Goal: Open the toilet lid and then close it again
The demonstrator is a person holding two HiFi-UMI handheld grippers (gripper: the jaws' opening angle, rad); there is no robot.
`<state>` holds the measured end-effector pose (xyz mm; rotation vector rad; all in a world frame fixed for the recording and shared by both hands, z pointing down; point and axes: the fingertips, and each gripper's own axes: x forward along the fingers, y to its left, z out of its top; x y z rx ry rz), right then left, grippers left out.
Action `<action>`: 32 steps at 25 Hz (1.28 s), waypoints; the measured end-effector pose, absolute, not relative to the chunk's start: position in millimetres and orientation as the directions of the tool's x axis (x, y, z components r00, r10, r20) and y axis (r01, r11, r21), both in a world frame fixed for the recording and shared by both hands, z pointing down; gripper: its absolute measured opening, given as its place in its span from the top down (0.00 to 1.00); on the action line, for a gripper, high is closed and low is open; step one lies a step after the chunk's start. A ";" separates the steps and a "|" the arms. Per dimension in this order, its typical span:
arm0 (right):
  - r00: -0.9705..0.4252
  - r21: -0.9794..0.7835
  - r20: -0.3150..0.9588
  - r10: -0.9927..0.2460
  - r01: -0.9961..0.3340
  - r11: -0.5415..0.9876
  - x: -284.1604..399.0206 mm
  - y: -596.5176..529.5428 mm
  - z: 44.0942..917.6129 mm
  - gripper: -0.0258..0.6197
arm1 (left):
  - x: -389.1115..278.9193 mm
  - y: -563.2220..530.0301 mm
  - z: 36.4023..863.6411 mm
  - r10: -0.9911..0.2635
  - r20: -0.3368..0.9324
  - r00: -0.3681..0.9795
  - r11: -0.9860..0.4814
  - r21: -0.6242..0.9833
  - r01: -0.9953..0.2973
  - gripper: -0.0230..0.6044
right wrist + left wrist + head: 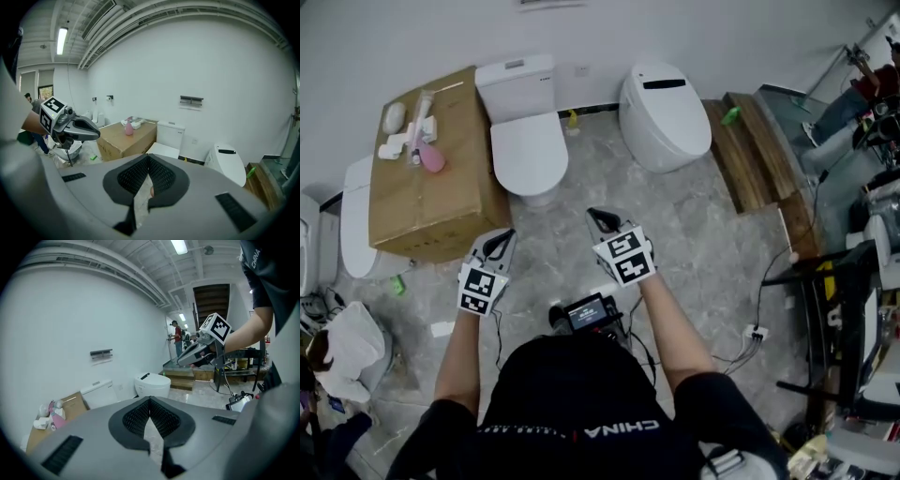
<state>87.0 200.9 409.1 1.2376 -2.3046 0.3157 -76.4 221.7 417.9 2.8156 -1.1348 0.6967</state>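
1 toilet (517, 82): at wall (609, 33), lid (529, 155) down, just right of cardboard box (441, 202). L gripper (499, 244), R gripper (601, 220): jaws together, empty, above floor (703, 244), apart from toilet.

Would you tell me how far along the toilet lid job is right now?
Done: nothing visible; the lids of the tank toilet and the rounded toilet are both down. In hand: nothing; the left gripper and right gripper are shut, empty, short of both toilets. Left: probably everything, lifting a lid and lowering it, though a shut lid cannot rule out that it's finished.
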 end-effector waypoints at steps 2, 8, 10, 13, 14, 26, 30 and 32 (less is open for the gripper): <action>-0.459 0.030 0.541 -0.704 -0.827 0.562 80.5 185.1 415.3 0.94 | -79.8 206.3 421.6 -0.647 0.416 0.639 -0.738 -0.131 -0.662 0.95; -0.487 0.019 0.550 -0.678 -0.804 0.594 64.9 127.4 428.7 0.94 | -84.0 153.3 431.0 -0.655 0.425 0.625 -0.725 -0.119 -0.679 0.95; -0.508 0.012 0.545 -0.667 -0.791 0.611 61.7 101.7 432.3 0.94 | -84.1 128.6 433.4 -0.666 0.428 0.611 -0.713 -0.126 -0.690 0.95; -0.540 0.002 0.541 -0.645 -0.766 0.643 60.0 59.6 438.3 0.94 | -81.2 88.1 435.3 -0.688 0.433 0.582 -0.689 -0.137 -0.712 0.95; -0.549 -0.003 0.542 -0.636 -0.758 0.652 59.8 44.6 439.4 0.94 | -80.3 73.7 435.1 -0.696 0.436 0.571 -0.679 -0.140 -0.721 0.95; -0.646 -0.037 0.539 -0.540 -0.658 0.752 77.1 -98.6 432.8 0.94 | -47.9 -64.4 416.2 -0.769 0.434 0.469 -0.577 -0.155 -0.802 0.95; -0.664 -0.044 0.542 -0.516 -0.635 0.771 70.6 -114.6 434.9 0.94 | -46.9 -80.6 416.9 -0.772 0.440 0.458 -0.569 -0.158 -0.807 0.95; -0.666 -0.047 0.544 -0.511 -0.632 0.774 66.0 -119.9 436.3 0.94 | -48.3 -85.7 419.7 -0.768 0.445 0.459 -0.572 -0.157 -0.805 0.95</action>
